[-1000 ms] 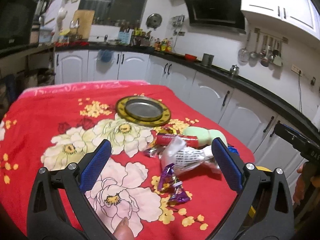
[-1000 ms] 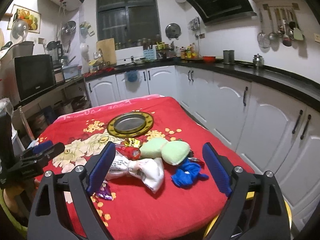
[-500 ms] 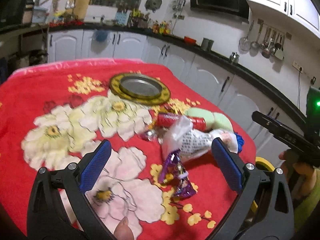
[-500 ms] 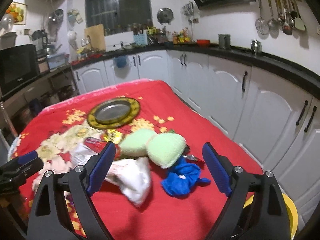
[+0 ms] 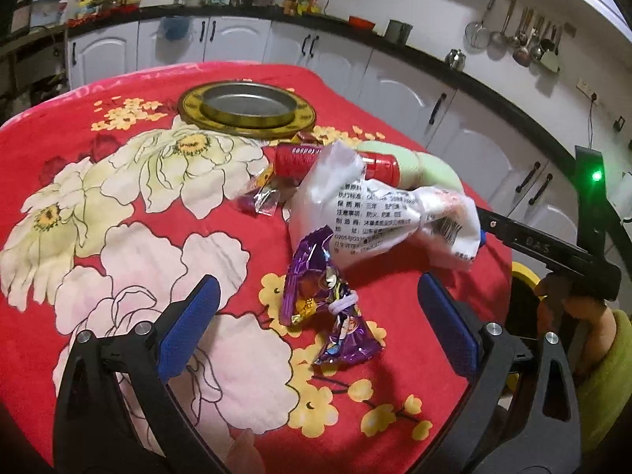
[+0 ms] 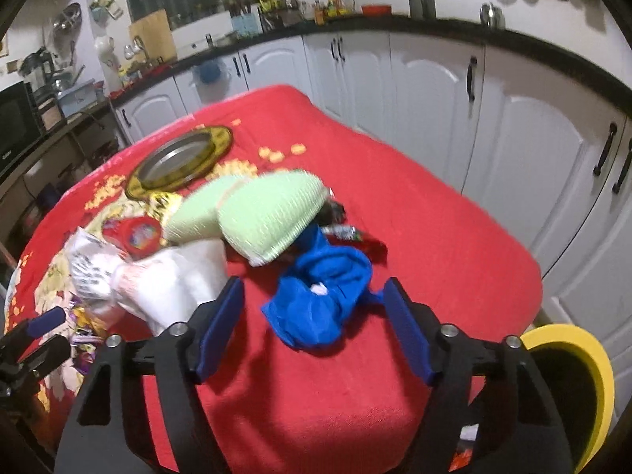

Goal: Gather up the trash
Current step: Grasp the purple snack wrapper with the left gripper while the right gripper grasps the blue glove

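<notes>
Trash sits in a loose pile on the red floral cloth (image 5: pixel 118 205) covering the worktop.

Left claw (image 5: pixel 316 328): jaws wide apart, nothing gripped, nothing touching the blue pads (image 5: pixel 185 324). The purple snack wrapper (image 5: pixel 328 308) lies on the cloth between and just ahead of the jaws, apart from both pads. Beyond it is the white printed plastic bag (image 5: pixel 379 213), then a red can (image 5: pixel 335 162) lying on its side, and a small foil wrapper (image 5: pixel 260 197) to the left of the bag. A gold-rimmed metal plate (image 5: pixel 245 108) sits further back, clear of the pile.

Right claw (image 6: pixel 312 316): jaws closing, part-way open. The crumpled blue bag (image 6: pixel 320 296) lies between the jaws and just ahead; pads not pressing on it as far as the view shows, though the right pad is very close to the blue material. Two pale green sponges (image 6: pixel 268 213) rest just behind the blue bag, touching each other. The white bag (image 6: pixel 166 284) is beside the left finger. A yellow-rimmed bin (image 6: pixel 572 359) stands off the worktop's near corner, to the right of the claw.
</notes>
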Available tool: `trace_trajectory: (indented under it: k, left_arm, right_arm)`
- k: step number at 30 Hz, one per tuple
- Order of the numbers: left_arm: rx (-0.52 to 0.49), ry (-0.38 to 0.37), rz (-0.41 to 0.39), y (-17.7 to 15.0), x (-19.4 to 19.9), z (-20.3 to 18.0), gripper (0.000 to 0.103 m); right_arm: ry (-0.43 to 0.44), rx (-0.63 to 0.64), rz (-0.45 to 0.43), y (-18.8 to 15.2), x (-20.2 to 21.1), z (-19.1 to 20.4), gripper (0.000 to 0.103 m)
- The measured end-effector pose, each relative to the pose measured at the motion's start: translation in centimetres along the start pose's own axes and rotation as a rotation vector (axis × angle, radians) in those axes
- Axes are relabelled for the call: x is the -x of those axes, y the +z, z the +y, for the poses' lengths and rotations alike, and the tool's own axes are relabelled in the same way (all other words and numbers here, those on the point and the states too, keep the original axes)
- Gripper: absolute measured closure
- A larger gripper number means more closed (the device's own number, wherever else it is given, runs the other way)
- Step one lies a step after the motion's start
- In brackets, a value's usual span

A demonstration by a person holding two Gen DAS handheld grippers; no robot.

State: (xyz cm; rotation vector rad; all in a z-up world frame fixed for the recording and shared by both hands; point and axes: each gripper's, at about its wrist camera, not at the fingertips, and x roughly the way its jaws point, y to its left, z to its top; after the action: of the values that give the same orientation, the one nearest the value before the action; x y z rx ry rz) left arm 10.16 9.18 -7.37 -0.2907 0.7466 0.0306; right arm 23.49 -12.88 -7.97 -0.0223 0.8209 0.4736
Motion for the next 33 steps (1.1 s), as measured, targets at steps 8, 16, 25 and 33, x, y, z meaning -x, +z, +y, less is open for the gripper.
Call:
trace_trajectory:
  k: [8,16,25,33]
  left_arm:
    - [-0.001,-0.008,0.045,-0.4,-1.3,0.0,0.035]
    - [0.018,-0.012,0.117,-1.0,-2.4,0.4,0.067]
    - [0.013,-0.007,0.103,-0.9,-1.3,-0.1,0.076]
    - [-0.024,0.032,0.04,-0.3,1.0,-0.5,0.077]
  right_arm:
    - [0.013,-0.012,0.082,-1.8,-1.4,-0.8,0.077]
    - [0.073,-0.022,0.063,-3.2,0.5,-0.9,0.084]
    - [0.109,-0.023,0.058,-4.1,2.2,-0.6,0.084]
    - [0.108,-0.002,0.034,-4.6,4.5,-0.3,0.084]
